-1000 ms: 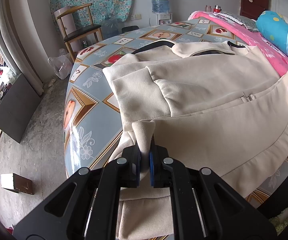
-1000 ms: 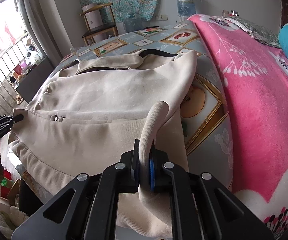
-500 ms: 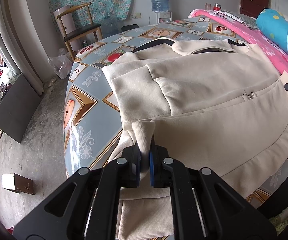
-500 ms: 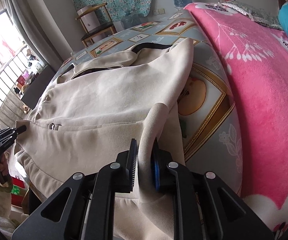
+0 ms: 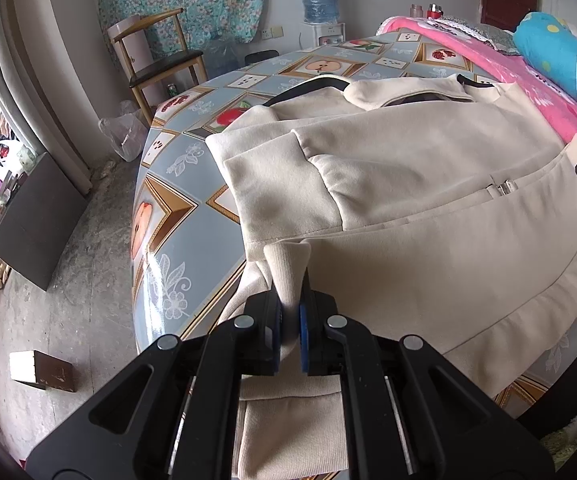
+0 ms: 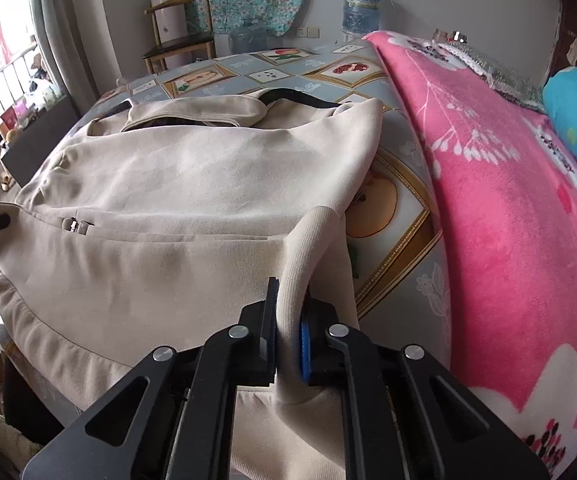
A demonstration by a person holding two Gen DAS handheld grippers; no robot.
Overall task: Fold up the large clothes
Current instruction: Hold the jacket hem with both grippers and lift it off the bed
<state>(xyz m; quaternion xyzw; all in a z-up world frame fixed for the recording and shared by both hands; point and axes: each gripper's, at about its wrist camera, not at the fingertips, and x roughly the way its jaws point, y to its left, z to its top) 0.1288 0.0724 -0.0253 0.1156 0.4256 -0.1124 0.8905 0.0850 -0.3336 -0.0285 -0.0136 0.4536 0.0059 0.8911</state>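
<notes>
**Lin:** Jaws on both sides are nearly closed, and each pair has cloth between the pads. The left gripper (image 5: pixel 289 322) pinches a ribbed cuff (image 5: pixel 286 276) of the cream jacket (image 5: pixel 408 208). The right gripper (image 6: pixel 287 334) has the other cuff (image 6: pixel 302 256) between its pads, and its jaws are closing on it at this moment.

**Marek:** Where is the jacket lying from them?

**Lin:** It lies ahead of both grippers, spread flat on the bed (image 5: pixel 176 216), over the patterned blue cover. The collar (image 5: pixel 404 94) is at the far end and the hem (image 5: pixel 528 312) is at the near edge, so the long axis goes away from the person. The pink blanket (image 6: pixel 508 208) is on the right side, just beside the jacket.

**Marek:** And the sleeves?

**Lin:** Each sleeve runs along its own side of the body, and the cuffs come up at the near end into the jaws. Each hand is at its own sleeve, so neither one must cross over.

**Marek:** So which move comes next, do you think?

**Lin:** I judge that the sleeves must go inward, across the jacket, toward the zipper pull (image 5: pixel 502 188) in the middle. What matters is that each cuff travels sideways over the body, not forward. The cuffs are soft and thick, so a narrow grip like this should hold them, but the right one may slip if the jaws are not fully tight before pulling.
</notes>
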